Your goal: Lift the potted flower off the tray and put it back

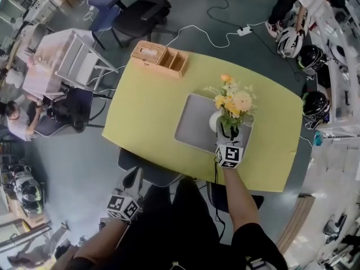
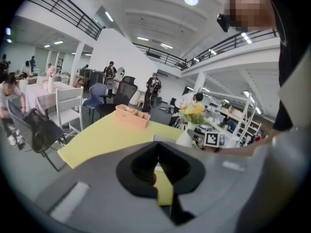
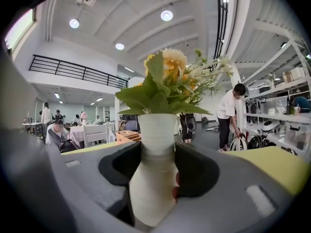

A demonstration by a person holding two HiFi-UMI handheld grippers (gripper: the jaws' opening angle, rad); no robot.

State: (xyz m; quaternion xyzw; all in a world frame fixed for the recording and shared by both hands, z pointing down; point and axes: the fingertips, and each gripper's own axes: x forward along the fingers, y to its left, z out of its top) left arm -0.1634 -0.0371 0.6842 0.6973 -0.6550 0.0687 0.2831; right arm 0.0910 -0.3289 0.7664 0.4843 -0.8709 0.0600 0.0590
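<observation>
The potted flower is a white ribbed vase holding yellow blooms and green leaves. My right gripper is shut on the vase, a dark pad on each side of its waist. In the head view the vase is over the right end of the grey tray on the yellow table. I cannot tell whether its base touches the tray. My left gripper hangs off the table's near edge at lower left, its jaws meeting with nothing between them. It looks across at the vase.
A wooden box with compartments stands at the table's far left corner. Office chairs and a white table stand beyond. A cable and power strip lie on the floor. Helmets and shelves line the right side.
</observation>
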